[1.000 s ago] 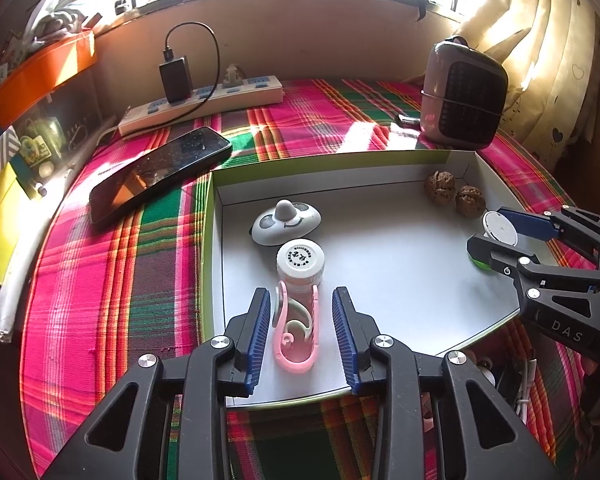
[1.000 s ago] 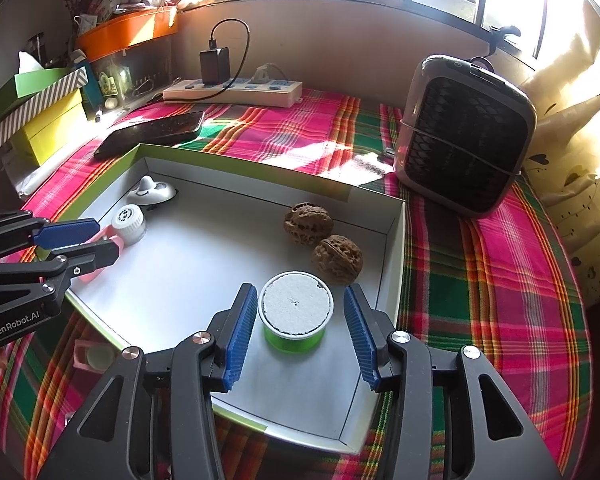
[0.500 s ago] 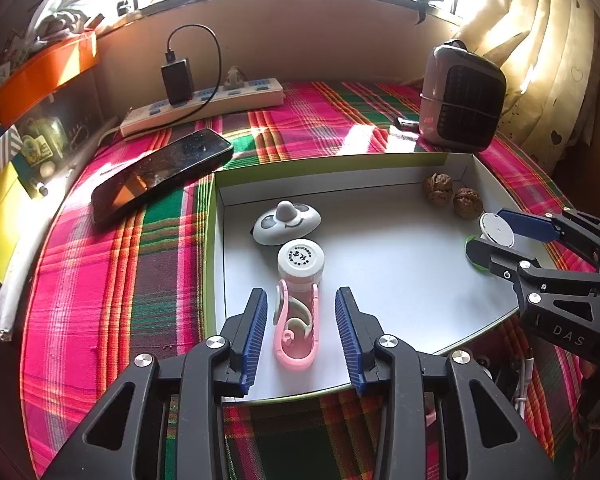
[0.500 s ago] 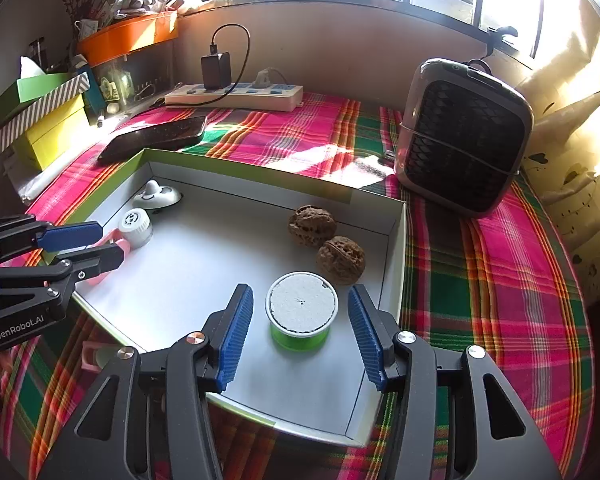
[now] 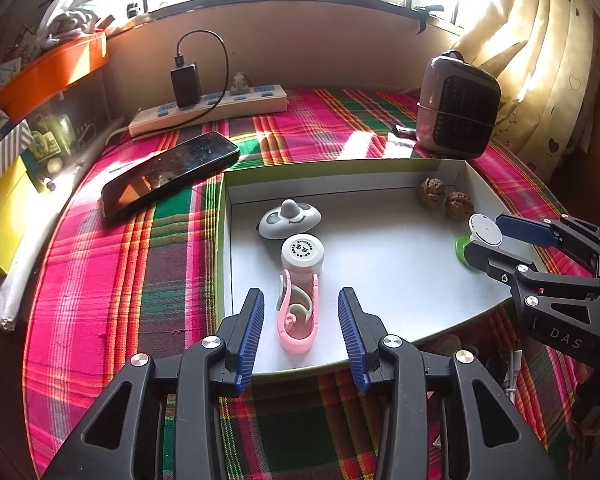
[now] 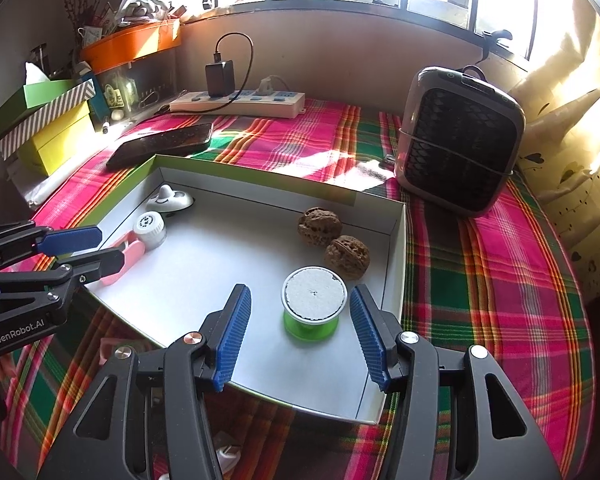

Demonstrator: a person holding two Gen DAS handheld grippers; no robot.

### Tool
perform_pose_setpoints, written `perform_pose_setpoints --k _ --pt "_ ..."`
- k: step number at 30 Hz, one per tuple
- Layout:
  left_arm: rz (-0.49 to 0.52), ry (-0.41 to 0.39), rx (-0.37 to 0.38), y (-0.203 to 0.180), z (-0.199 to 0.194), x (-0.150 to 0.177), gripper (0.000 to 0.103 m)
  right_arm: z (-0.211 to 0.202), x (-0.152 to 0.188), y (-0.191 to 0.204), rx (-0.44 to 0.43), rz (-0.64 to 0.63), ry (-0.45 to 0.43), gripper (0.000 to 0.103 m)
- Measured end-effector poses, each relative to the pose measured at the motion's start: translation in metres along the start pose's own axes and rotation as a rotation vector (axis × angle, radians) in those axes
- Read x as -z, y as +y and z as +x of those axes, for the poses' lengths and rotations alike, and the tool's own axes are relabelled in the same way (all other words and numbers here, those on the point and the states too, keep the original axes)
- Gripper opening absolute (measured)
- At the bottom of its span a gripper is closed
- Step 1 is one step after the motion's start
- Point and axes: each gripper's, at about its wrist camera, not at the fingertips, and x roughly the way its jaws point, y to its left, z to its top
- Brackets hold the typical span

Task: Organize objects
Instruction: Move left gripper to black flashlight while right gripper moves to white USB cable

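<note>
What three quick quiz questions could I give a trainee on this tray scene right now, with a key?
1. True or false: the left gripper is clamped on the pink clip.
2. What lies beside the green spool in the tray: A) two walnuts, B) the phone, C) the power strip?
3. Fill in: the phone lies ____ the tray.

Key
1. False: a gap shows on each side of the clip; the jaws have just been opening.
2. A: the walnuts sit just beyond the spool, which stands free between the right gripper pads.
3. Outside, on the plaid cloth.
</note>
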Motion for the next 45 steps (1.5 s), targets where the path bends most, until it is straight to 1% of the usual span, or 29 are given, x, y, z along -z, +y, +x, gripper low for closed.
perform_pose_setpoints --k 7,16,20,22,30,35,45 --pt "-0.001 -0.015 0.009 -0.001 -0.011 0.005 0.038 -0.009 0.003 0.005 0.002 0.001 -0.014 0.053" --pt "-0.021 -0.037 0.023 0.004 -0.028 0.014 0.038 -0.032 0.010 0.008 0.002 0.016 -0.050 0.053" --pt "-0.019 -0.048 0.012 0.003 -0.035 0.019 0.038 -0.039 0.015 0.009 0.005 0.028 -0.054 0.053" --pt "-0.027 -0.055 0.023 0.004 -0.040 0.021 0.038 -0.044 0.017 0.009 0.002 0.035 -0.059 0.053" --pt "-0.024 -0.065 0.014 0.002 -0.051 0.032 0.038 -0.057 0.030 0.013 0.005 0.042 -0.068 0.053" --pt "-0.011 -0.076 0.007 -0.001 -0.059 0.040 0.038 -0.063 0.039 0.017 0.000 0.051 -0.064 0.053" --pt "-0.003 -0.062 0.038 -0.009 -0.064 0.056 0.038 -0.063 0.064 0.026 -0.023 0.061 -0.016 0.053"
